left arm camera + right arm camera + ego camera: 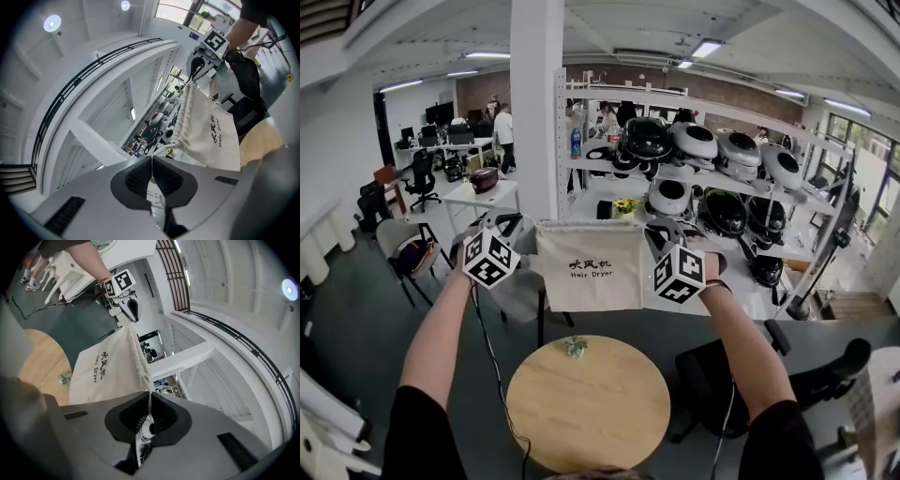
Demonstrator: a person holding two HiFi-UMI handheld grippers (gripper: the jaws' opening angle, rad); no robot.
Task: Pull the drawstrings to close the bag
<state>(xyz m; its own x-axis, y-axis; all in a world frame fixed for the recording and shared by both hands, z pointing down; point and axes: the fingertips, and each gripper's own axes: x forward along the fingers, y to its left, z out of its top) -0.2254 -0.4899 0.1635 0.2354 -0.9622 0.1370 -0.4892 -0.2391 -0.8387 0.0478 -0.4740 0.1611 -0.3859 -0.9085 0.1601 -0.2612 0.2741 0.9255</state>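
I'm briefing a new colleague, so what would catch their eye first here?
A cream drawstring bag printed Hair Dryer hangs in mid-air above the round wooden table. It is stretched between the left tongs and right tongs, each shut on a drawstring at the bag's gathered top.

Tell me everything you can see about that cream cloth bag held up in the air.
The bag is a cream, canvas-looking drawstring pouch, roughly square, printed in dark with Chinese characters above "Hair Dryer". It hangs upright in mid-air over the round wooden table, not touching it. Its top edge is bunched into gathers. A drawstring leaves each top corner; the left gripper and right gripper are each shut on one, holding the bag between them.
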